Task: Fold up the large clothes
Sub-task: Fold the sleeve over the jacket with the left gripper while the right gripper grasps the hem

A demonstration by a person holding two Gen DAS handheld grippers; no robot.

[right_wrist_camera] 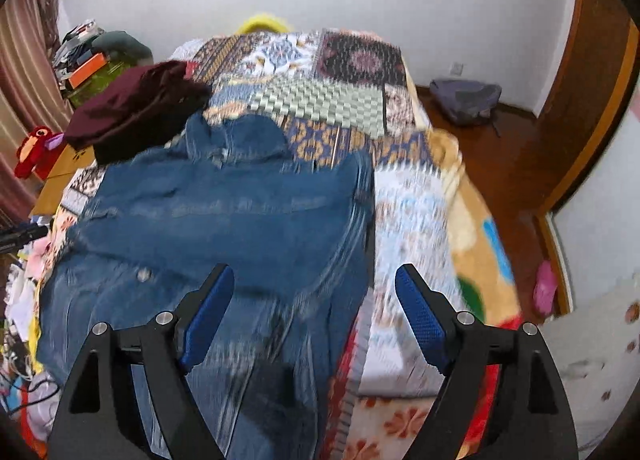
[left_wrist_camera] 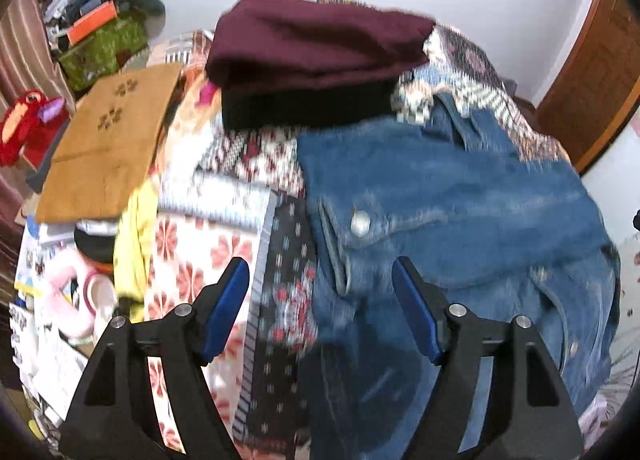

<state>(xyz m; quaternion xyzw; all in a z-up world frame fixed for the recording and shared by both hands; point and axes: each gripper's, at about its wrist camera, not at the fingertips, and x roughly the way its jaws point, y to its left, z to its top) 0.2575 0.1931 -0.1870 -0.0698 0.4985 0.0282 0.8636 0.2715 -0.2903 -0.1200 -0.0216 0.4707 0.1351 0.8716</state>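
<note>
A blue denim jacket (left_wrist_camera: 460,204) lies spread on the patterned bed cover (left_wrist_camera: 224,196), with a metal snap button showing near its front. In the right wrist view the same denim jacket (right_wrist_camera: 224,212) covers the near left part of the bed. My left gripper (left_wrist_camera: 320,280) hangs above the jacket's left edge, jaws wide apart, nothing between the blue pads. My right gripper (right_wrist_camera: 314,286) hovers over the jacket's right edge, also wide apart and empty. Both views are blurred by motion.
A folded maroon garment (left_wrist_camera: 316,48) on a black one sits at the bed's far left. A tan folded piece (left_wrist_camera: 108,148) and clutter lie left of the bed. A grey bag (right_wrist_camera: 466,98) rests on the wooden floor to the right, near a wooden door frame (right_wrist_camera: 592,100).
</note>
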